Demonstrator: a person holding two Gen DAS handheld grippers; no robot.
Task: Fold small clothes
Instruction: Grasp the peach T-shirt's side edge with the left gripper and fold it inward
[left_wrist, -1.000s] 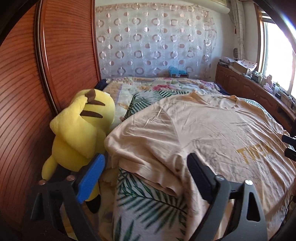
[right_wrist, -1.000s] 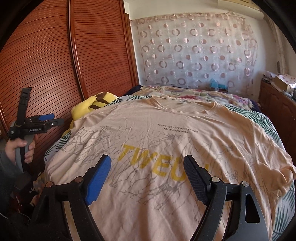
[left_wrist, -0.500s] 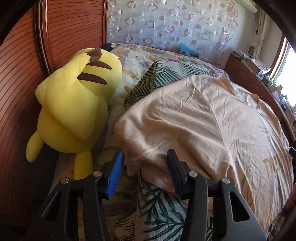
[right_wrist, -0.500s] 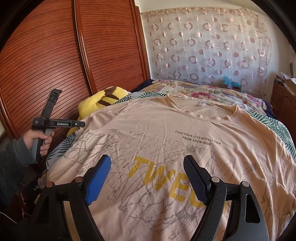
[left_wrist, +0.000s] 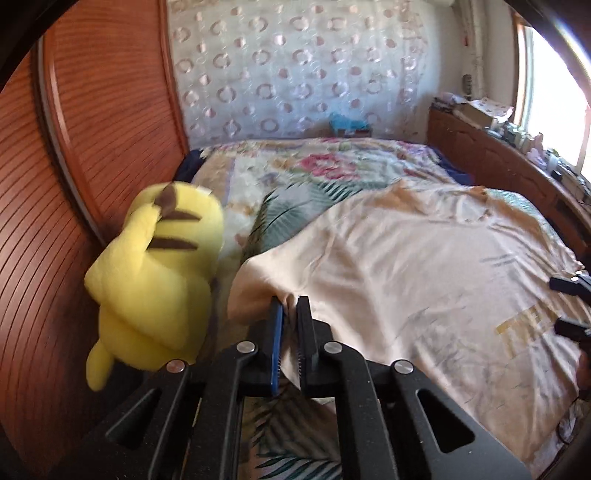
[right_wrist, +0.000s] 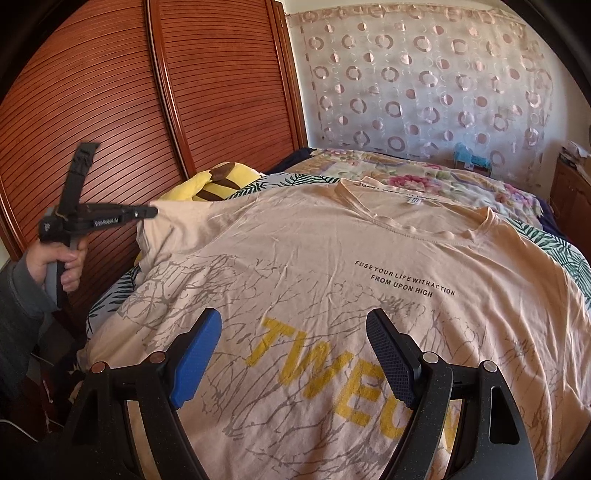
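A peach T-shirt (right_wrist: 332, 266) with yellow letters and grey branch print lies face up, spread over the bed. It also shows in the left wrist view (left_wrist: 424, 266). My left gripper (left_wrist: 290, 306) is shut on the shirt's left sleeve edge and lifts it slightly; it shows from the side in the right wrist view (right_wrist: 147, 212). My right gripper (right_wrist: 295, 332) is open and empty, hovering above the shirt's lower front over the yellow letters. Its fingertips (left_wrist: 565, 284) show at the right edge of the left wrist view.
A yellow plush toy (left_wrist: 155, 273) lies at the bed's left side against the wooden slatted wardrobe doors (right_wrist: 110, 110). A leaf-print bedsheet (left_wrist: 288, 214) and floral blanket (left_wrist: 325, 166) cover the bed. A wooden sideboard (left_wrist: 509, 166) with clutter stands on the right under the window.
My left gripper closed from open onto the shirt's left sleeve edge and raised it a little. My right gripper stayed open and shifted slightly forward over the shirt.
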